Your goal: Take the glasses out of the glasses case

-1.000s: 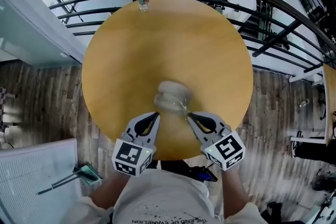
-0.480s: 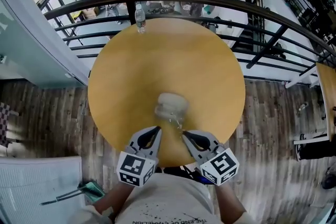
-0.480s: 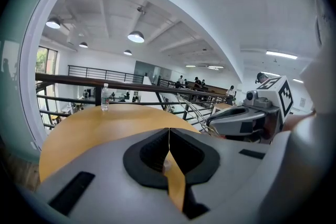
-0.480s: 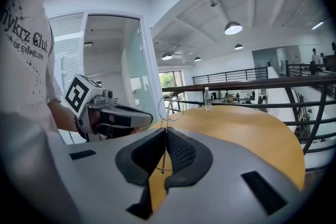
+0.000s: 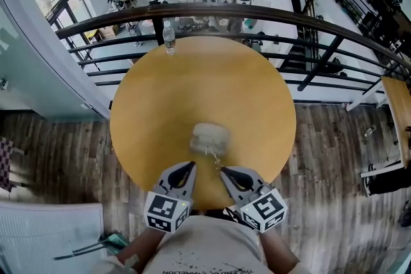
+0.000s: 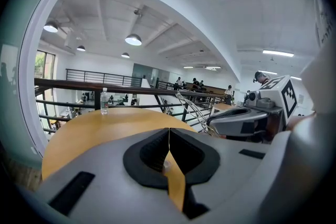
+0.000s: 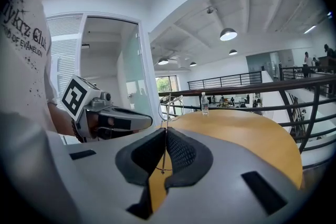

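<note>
Wooden table [image 5: 244,93], glasses case [image 5: 209,136] central, water bottle [image 5: 169,39] at far rim

The worktop [image 5: 250,93] offered open room to the left, right and far side of the case [image 5: 210,136], which sat nearer the front edge. A bottle [image 5: 169,38] stood upright at the far rim, well apart from the case. A railing [image 5: 270,13] curved close behind that rim. At the front, the left tongs [image 5: 190,166] and right tongs [image 5: 223,171] sat close side by side, leaving a narrow gap. The glasses [image 5: 215,152], a thin arm pinched in the right tongs, filled the space between tong tips and case.
</note>
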`<state>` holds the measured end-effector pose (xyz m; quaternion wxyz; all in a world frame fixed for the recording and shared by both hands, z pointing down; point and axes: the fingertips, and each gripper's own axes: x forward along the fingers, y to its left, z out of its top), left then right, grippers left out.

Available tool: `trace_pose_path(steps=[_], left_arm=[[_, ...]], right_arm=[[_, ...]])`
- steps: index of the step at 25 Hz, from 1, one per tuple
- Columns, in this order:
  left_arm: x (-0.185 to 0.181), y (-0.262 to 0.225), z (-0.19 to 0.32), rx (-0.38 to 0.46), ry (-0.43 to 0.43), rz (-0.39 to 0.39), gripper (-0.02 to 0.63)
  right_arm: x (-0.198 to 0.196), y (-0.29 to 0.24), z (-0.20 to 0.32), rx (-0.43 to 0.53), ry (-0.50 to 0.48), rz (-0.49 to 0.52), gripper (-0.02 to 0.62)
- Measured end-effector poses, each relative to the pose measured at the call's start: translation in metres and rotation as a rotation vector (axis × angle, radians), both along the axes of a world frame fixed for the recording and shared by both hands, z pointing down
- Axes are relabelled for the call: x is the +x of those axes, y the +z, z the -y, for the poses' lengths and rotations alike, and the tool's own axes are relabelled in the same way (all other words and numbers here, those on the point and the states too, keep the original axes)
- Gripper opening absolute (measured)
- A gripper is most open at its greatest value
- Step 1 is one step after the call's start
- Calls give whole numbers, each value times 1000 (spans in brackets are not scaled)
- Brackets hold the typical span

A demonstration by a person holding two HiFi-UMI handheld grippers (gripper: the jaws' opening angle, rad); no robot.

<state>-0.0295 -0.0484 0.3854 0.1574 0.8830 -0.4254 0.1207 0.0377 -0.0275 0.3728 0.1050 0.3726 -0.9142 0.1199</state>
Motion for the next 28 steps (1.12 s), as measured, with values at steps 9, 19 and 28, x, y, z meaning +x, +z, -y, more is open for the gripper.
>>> trace_pose_path(steps=[9,19,28], left_arm=[[3,-3,4,6,23,-4,25],[8,-6,2,5,29,-3,25],[5,0,4,-1,21,-11,25]], right_arm=[[6,-2,6,-12,36,-9,29],[11,-3,7,-16,31,-5,29],[6,-1,10,-10,17,-6,29]])
